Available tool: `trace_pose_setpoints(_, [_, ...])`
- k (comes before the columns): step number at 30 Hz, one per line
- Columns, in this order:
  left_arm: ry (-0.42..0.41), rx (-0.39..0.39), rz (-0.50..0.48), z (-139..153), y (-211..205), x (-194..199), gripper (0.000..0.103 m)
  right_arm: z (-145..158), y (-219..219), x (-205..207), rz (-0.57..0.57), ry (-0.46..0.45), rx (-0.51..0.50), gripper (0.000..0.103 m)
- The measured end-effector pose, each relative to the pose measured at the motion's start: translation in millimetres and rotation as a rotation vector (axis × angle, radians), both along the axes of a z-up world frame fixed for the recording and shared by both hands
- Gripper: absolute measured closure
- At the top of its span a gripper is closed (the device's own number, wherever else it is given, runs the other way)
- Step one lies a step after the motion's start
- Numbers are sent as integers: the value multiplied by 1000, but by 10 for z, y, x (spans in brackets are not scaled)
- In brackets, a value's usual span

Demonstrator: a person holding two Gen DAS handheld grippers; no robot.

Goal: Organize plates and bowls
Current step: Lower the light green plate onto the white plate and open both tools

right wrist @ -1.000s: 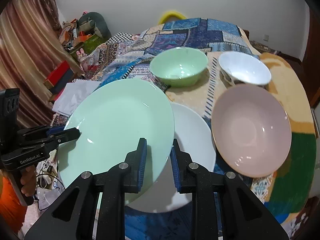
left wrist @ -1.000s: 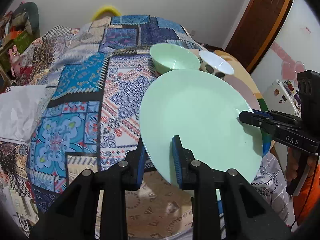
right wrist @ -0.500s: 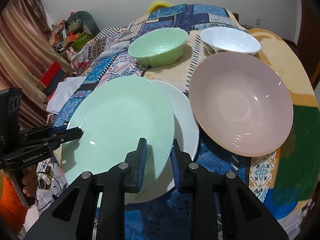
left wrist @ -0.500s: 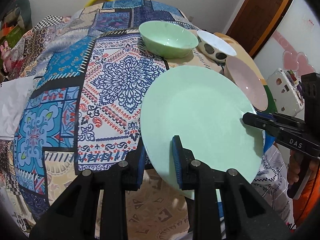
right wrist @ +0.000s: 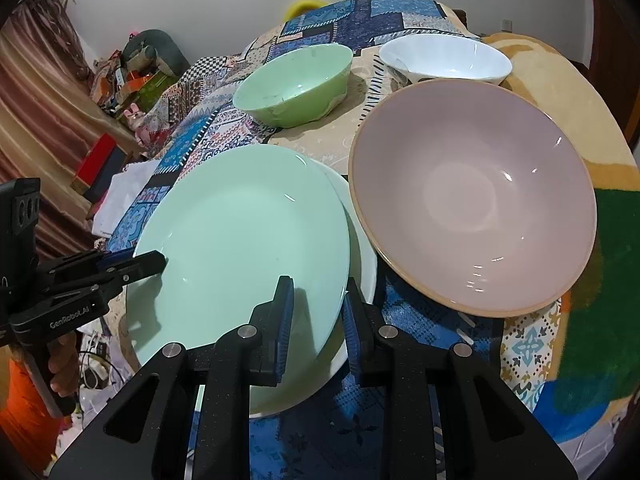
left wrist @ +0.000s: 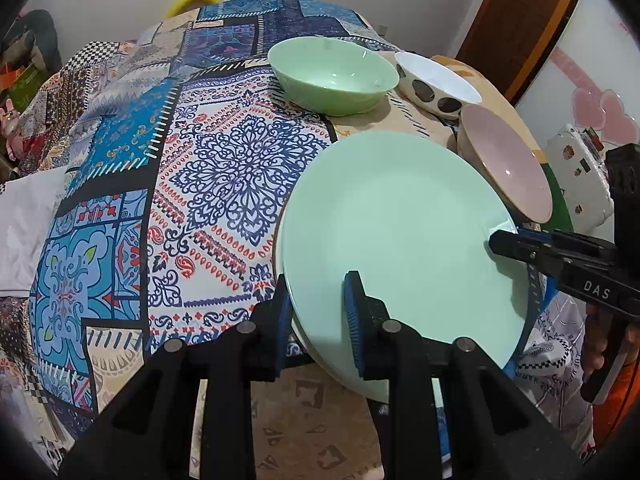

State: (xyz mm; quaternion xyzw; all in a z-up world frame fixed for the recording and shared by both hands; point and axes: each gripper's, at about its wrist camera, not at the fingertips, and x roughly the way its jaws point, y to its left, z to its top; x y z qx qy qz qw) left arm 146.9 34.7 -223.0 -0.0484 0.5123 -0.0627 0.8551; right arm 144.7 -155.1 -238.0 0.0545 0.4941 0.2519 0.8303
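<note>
A mint green plate (left wrist: 392, 232) (right wrist: 244, 240) is held by both grippers at opposite rims. My left gripper (left wrist: 318, 300) is shut on its near rim, and it shows as well at the left of the right wrist view (right wrist: 152, 262). My right gripper (right wrist: 319, 308) is shut on the other rim, and it appears as well at the right of the left wrist view (left wrist: 516, 248). The plate sits low over a white plate (right wrist: 360, 248), slightly offset; I cannot tell whether they touch. Behind stand a green bowl (right wrist: 292, 84), a white spotted bowl (left wrist: 436, 88) and a wide pink bowl (right wrist: 472, 196).
A patchwork cloth (left wrist: 224, 176) covers the table. The pink bowl sits right beside the two plates. A white sheet (left wrist: 24, 224) lies off the table's left side, with floor clutter (right wrist: 132, 76) beyond. A hand (right wrist: 60, 376) grips the left tool's handle.
Both grippers have sunk with the green plate, which has come down and across until it lies over the white plate. The bowls have not moved.
</note>
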Motion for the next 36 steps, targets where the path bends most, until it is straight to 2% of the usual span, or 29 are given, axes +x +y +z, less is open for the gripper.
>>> trace_pose_setpoints(4, [-5,61,13,-32,-12,36,78,-13,34,-27,18,5,-3,81])
trace_pose_setpoints(7, [23,46,22,-132,29,81,78,-15,39,-48,22,-4,-3,81])
trace_pose_setpoints(14, [0,107,2,-133,-56,46,78,-7,23,-10,11,0,11,81])
trace_pose_setpoints(19, [8,92,-3,-107,-37,30,78,27,-16,-58,3,-19,9,81])
trace_pose_setpoints(23, [-25,102,-9,5,-53,-51,78,107,-83,-103,-17,-50,-15,81])
trace_pose_setpoints(29, [-115,101,-15,323,-127,-156,63,329,-194,-161,-30,-129,-36,80])
trace_pose_setpoints(35, [-224,79,-35,723,-312,-150,45,582,-351,-152,-77,-216,-29,65])
trace_pose_setpoints(36, [-239,75,-39,778,-350,-141,39,611,-384,-151,-89,-229,-27,63])
